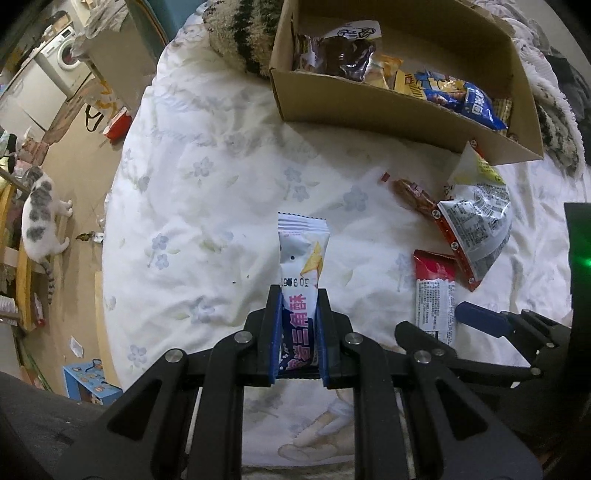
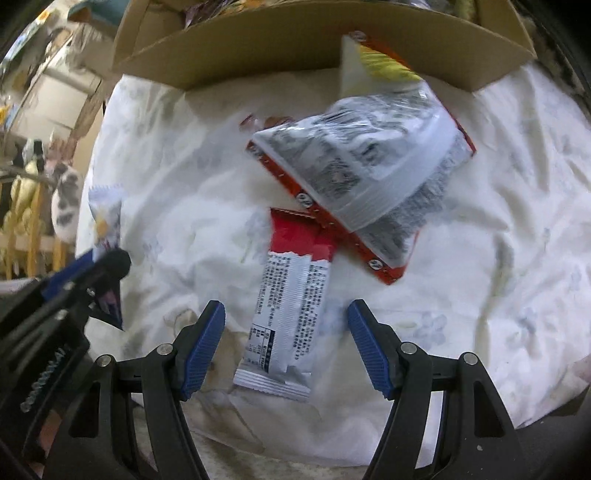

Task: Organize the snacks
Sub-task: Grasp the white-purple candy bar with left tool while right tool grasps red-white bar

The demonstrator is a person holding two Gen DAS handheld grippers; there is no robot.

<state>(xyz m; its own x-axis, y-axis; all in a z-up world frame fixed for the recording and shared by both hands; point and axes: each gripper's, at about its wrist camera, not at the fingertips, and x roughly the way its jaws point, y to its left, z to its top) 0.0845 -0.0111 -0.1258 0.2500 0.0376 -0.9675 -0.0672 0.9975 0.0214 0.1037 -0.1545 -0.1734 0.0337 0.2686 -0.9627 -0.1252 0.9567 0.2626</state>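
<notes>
My left gripper (image 1: 298, 295) is shut on a white and blue snack packet (image 1: 302, 258), held upright above the flowered bedsheet (image 1: 207, 206). That packet (image 2: 105, 218) and the left gripper (image 2: 110, 266) show blurred at the left of the right wrist view. My right gripper (image 2: 286, 314) stands open, its blue pads on either side of a red and white snack bar (image 2: 291, 295) that lies flat on the sheet, apart from both pads. A larger red-edged bag (image 2: 365, 173) lies just beyond it. A cardboard box (image 1: 369, 103) with several snacks sits at the far side.
A small brown snack (image 1: 412, 195) lies on the sheet near the box. A striped fuzzy blanket (image 1: 240, 33) lies left of the box. The bed's edge falls off at the left to a cluttered floor with a cat (image 1: 40, 218) and a blue carton (image 1: 88, 380).
</notes>
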